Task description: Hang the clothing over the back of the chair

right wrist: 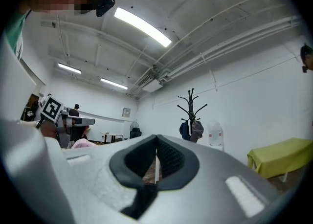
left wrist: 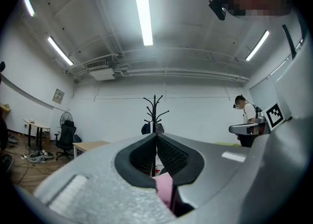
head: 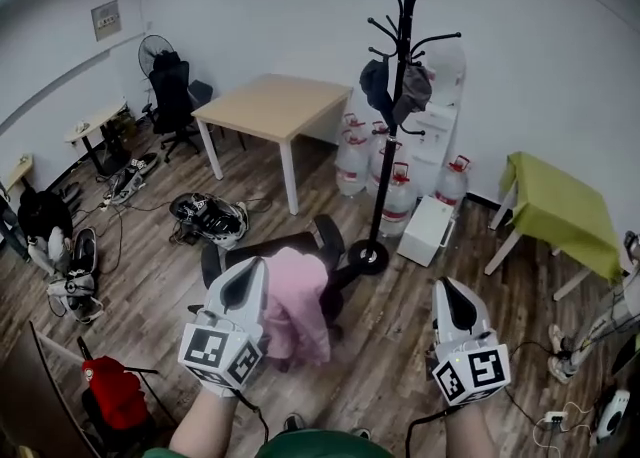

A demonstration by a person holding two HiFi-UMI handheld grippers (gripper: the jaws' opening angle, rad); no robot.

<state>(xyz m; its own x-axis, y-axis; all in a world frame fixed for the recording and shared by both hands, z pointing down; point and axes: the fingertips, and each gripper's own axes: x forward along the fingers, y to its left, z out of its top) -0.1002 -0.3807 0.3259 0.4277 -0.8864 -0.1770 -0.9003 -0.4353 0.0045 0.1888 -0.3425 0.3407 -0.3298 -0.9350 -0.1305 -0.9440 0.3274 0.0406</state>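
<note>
A pink garment hangs bunched in front of me, over a black office chair on the wooden floor. My left gripper is shut on the garment's upper edge, and pink cloth shows pinched at the base of its jaws. My right gripper hovers to the right of the chair, apart from the garment. Its jaws meet at the tips with nothing between them. The right gripper view shows the pink garment at its left edge.
A black coat rack with dark clothes stands behind the chair, beside water bottles and a white box. A wooden table is at the back, a green-covered table at right, a red object at lower left.
</note>
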